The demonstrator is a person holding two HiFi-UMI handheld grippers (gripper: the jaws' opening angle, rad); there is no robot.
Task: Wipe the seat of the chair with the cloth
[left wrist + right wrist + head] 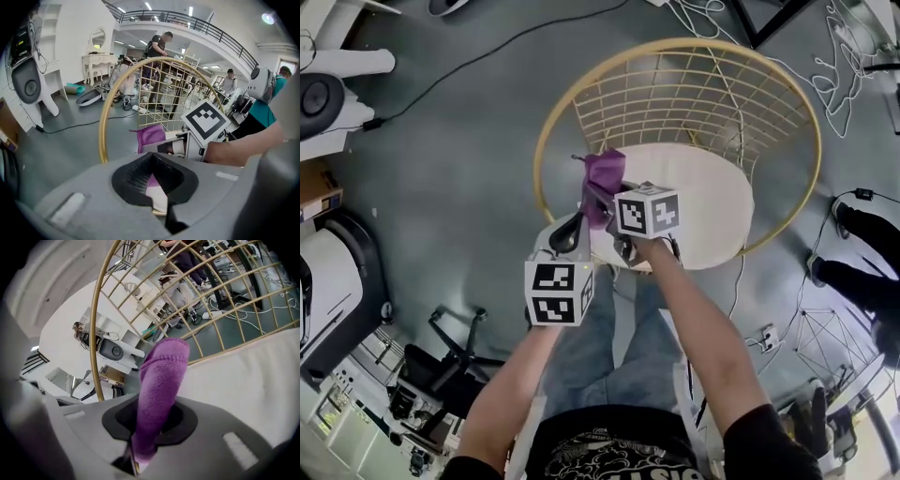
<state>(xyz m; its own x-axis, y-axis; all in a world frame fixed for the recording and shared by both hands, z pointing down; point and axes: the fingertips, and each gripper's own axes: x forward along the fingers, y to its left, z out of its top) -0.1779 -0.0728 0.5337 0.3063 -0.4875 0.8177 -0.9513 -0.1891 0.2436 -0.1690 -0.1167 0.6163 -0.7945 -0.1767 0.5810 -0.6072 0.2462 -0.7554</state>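
right gripper view: the cloth [161, 380] is a purple, nubby knit, bunched into a thick roll that stands up out of the right gripper [150, 423]. the gripper's grey jaws are clenched on the roll's lower end, where it passes through the dark ribbed hollow between them. behind it lie the seat [243, 376], a smooth cream cushion, and the chair [96, 333], a round basket of thin gold wire in a square grid with a thicker gold hoop for a rim.

in the left gripper view the left gripper [154, 180] has its jaws drawn together on nothing. only a sliver of purple, cream and gold shows through the hollow between the pads.

in the head view both bare forearms reach forward and down over blue jeans, the right forearm [698, 328] crossing slightly inward and the left forearm [520, 384] beside it. the right gripper holds the cloth over the near left edge of the seat, just inside the rim. whether the cloth touches the cushion can't be made out. the left gripper sits just beside it, at the chair's near rim.

the floor [459, 141] is smooth grey, with white cables [839, 75] tangled beyond the chair. the left gripper view shows a tall open hall with a railed mezzanine, a white dressing table [98, 63] and several people standing well off.
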